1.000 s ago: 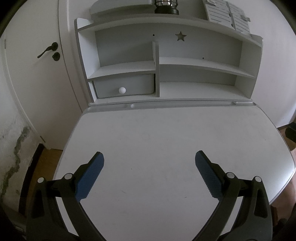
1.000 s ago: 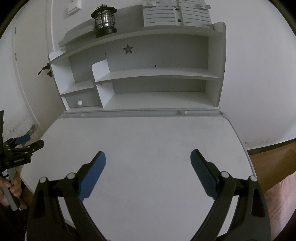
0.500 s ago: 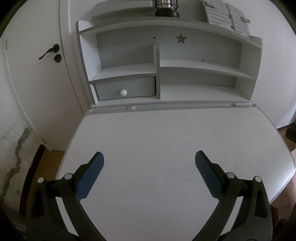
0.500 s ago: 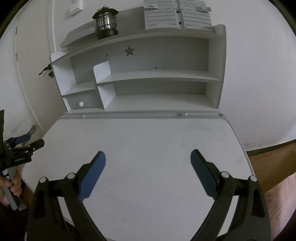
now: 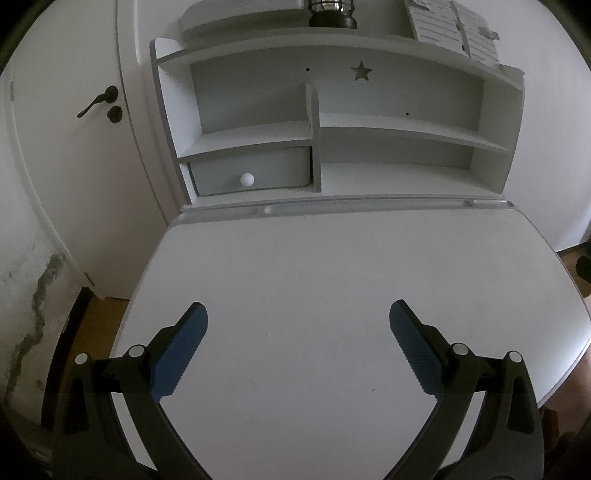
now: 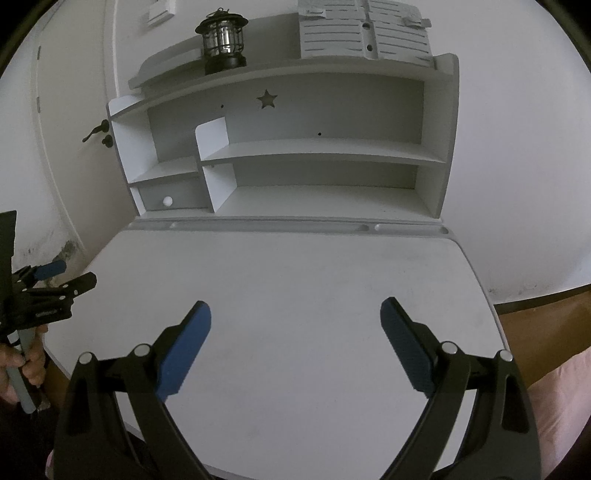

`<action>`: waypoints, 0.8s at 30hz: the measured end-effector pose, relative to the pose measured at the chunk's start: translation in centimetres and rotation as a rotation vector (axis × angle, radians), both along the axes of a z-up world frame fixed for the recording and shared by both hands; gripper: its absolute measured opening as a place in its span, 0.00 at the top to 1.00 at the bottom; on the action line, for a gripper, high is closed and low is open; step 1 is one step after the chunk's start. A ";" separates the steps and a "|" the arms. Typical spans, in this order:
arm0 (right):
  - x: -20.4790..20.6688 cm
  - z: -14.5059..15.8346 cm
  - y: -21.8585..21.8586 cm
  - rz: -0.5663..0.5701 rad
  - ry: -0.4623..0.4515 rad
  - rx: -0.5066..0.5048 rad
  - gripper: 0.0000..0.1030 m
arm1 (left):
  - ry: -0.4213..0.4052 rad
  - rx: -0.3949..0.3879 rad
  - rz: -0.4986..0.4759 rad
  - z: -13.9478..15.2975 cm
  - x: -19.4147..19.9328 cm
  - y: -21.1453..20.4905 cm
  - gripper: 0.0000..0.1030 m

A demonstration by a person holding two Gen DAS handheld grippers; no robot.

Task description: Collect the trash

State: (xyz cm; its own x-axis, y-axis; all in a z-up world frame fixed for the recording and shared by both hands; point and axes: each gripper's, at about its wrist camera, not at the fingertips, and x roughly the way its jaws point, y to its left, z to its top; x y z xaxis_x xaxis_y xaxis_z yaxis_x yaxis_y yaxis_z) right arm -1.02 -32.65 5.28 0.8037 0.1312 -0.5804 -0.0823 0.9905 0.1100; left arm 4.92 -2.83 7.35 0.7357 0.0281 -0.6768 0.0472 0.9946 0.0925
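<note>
No trash shows in either view. My left gripper is open and empty, held above the near part of the white desk top. My right gripper is open and empty above the same desk top. The left gripper also shows at the left edge of the right wrist view, held in a hand, its jaws apart.
A white hutch with bare shelves stands at the desk's back; it has a small drawer with a white knob. A black lantern and slatted grey panels sit on top. A door is at the left.
Both views have shifted slightly; the hutch sits a little lower in the frames. Both grippers stay open and empty.
</note>
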 end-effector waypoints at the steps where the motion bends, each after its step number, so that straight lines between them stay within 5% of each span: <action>1: -0.1 0.0 0.0 0.000 0.004 0.002 0.13 | 0.004 -0.003 -0.001 -0.1 0.1 0.0 0.07; 24: 0.1 -0.1 -0.3 0.004 0.009 0.003 0.13 | 0.027 0.037 -0.015 -1.5 -0.3 -0.9 0.07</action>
State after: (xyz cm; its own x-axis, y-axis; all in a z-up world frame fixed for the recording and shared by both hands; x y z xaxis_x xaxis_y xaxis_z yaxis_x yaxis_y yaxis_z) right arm -0.90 -32.96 5.19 0.7979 0.1361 -0.5872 -0.0852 0.9899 0.1136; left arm 4.64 -3.73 5.83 0.7174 0.0425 -0.6953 0.0649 0.9897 0.1274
